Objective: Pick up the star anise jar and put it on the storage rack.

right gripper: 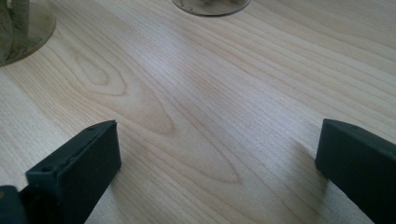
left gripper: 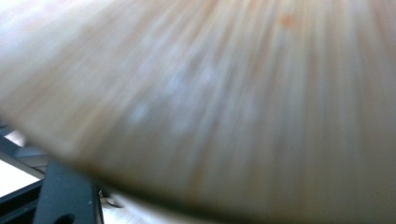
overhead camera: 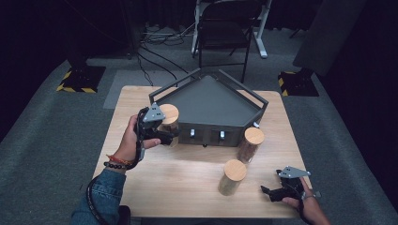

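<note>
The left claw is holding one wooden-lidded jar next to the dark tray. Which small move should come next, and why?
Probably carry the glass jar with the round wooden lid over the rail of the dark grey five-sided metal tray and lower it inside. The left claw grips it beside the tray's left corner, and the tray floor looks bare.

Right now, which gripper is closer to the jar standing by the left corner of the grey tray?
Left. The left gripper is shut on that wooden-lidded jar beside the grey tray. The right gripper sits open at the table's near right corner, far off.
</note>
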Demonstrator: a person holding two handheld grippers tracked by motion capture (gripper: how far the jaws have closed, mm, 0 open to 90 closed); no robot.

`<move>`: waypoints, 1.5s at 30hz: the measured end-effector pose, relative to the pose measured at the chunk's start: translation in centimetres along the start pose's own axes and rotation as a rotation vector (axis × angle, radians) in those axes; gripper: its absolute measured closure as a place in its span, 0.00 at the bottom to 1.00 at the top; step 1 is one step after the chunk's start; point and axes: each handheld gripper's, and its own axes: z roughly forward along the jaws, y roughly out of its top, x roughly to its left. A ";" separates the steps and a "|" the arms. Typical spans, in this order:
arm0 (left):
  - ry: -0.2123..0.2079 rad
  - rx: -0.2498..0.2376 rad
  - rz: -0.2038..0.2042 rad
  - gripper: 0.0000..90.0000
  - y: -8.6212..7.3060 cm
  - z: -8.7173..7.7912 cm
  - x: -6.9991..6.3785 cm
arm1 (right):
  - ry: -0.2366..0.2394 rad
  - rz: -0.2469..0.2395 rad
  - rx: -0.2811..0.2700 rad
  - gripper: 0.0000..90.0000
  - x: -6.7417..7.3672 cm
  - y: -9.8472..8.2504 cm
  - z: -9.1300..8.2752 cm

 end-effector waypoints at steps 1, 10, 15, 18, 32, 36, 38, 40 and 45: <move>0.002 -0.005 -0.004 0.27 0.3 -0.1 0.0 | 0.000 0.000 0.000 0.00 0.0 0.0 0.0; -0.009 -0.019 0.007 0.27 2.5 0.0 0.2 | 0.000 0.000 0.000 0.00 0.0 0.0 0.0; -0.004 -0.028 0.010 0.27 3.5 0.1 0.5 | 0.000 0.000 0.000 0.00 0.0 0.0 0.0; 0.000 -0.035 0.010 0.27 4.1 0.2 0.7 | 0.000 0.000 0.000 0.00 0.0 0.0 0.0; 0.021 -0.058 -0.005 0.27 7.1 1.3 1.7 | 0.000 0.000 0.000 0.00 0.0 0.0 0.0; 0.032 -0.038 -0.010 0.27 7.8 2.3 1.9 | 0.000 0.000 0.000 0.00 0.0 0.0 0.0; 0.039 -0.044 -0.020 0.27 8.1 2.6 2.1 | 0.000 0.000 0.000 0.00 0.0 0.0 0.0; 0.036 -0.047 -0.028 0.27 8.3 3.0 2.2 | 0.000 0.000 0.000 0.00 0.0 0.0 0.0; 0.061 -0.039 -0.033 0.27 8.7 4.1 2.3 | 0.000 0.000 0.000 0.00 0.0 0.0 0.0</move>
